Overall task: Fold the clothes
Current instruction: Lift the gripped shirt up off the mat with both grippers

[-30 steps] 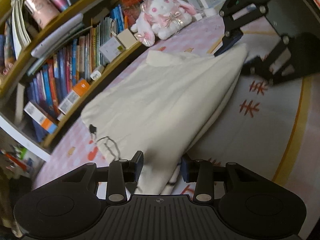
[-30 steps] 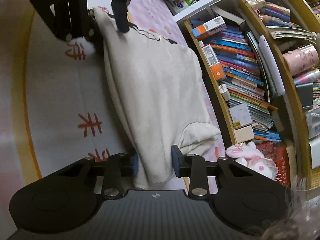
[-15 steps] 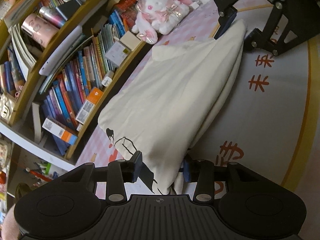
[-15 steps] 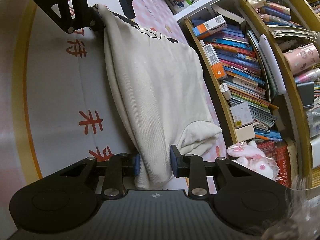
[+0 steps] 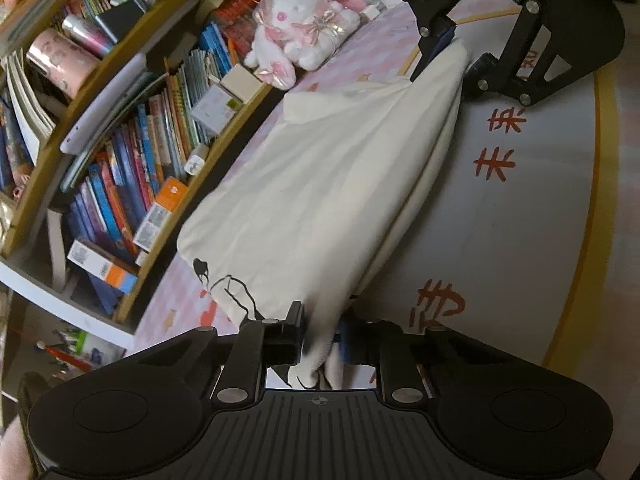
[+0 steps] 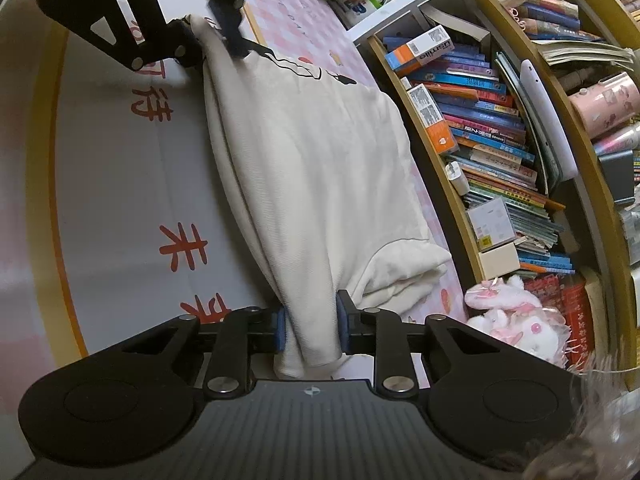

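A cream garment (image 5: pixel 320 184) with a black line drawing near one end hangs stretched between my two grippers above a mat. My left gripper (image 5: pixel 322 328) is shut on the printed end of the garment. My right gripper (image 6: pixel 311 322) is shut on the other end of the garment (image 6: pixel 312 168), near a folded sleeve. Each gripper shows in the other's view, the right gripper at the top of the left wrist view (image 5: pixel 456 52) and the left gripper at the top of the right wrist view (image 6: pixel 208 36). The cloth's far side rests on the mat by the shelves.
A grey mat (image 5: pixel 500 232) with red characters, a gold ring and a pink checked border lies under the garment. A bookshelf (image 6: pixel 492 128) full of books runs along one side. A pink and white plush rabbit (image 5: pixel 304 28) sits by the shelf (image 6: pixel 516 324).
Both grippers have risen with the garment's ends, pulling the held edge up off the mat. The cloth is tauter and sits deeper between the left fingers.
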A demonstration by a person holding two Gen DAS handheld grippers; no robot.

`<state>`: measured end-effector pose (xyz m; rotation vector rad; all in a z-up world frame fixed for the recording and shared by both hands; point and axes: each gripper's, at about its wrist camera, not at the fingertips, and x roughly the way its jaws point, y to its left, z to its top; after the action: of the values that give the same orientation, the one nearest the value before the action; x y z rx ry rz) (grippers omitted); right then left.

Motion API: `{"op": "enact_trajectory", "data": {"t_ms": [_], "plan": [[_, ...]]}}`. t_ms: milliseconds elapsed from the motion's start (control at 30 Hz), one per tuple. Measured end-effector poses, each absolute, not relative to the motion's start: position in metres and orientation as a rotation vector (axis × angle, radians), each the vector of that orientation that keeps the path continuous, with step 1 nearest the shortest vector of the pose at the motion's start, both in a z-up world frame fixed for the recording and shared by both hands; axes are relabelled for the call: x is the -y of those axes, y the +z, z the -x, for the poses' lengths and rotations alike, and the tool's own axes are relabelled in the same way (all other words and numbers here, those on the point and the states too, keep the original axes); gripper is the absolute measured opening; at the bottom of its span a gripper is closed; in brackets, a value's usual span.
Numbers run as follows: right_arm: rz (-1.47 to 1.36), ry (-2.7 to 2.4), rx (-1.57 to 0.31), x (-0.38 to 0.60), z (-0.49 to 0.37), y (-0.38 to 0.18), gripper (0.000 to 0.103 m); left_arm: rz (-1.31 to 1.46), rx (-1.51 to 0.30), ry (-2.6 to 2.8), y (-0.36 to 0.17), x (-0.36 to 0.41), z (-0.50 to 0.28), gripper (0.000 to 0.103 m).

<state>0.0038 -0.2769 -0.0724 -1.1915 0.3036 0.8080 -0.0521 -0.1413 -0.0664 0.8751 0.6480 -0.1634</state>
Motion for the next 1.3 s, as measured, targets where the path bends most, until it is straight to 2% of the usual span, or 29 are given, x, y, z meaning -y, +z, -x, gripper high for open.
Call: {"op": "enact_trajectory", "data": {"t_ms": [600, 1300], "plan": [[1.159, 0.854, -0.348, 0.283, -0.007, -0.063, 0.018, -0.864, -0.677, -0.176, -0.053, 0.142, 0.063, 0.009], [1.103, 0.968, -0.416, 0.312, 0.042, -0.026, 0.017, -0.808, -0.664, -0.173, -0.025, 0.162, 0.129, 0.009]]}}
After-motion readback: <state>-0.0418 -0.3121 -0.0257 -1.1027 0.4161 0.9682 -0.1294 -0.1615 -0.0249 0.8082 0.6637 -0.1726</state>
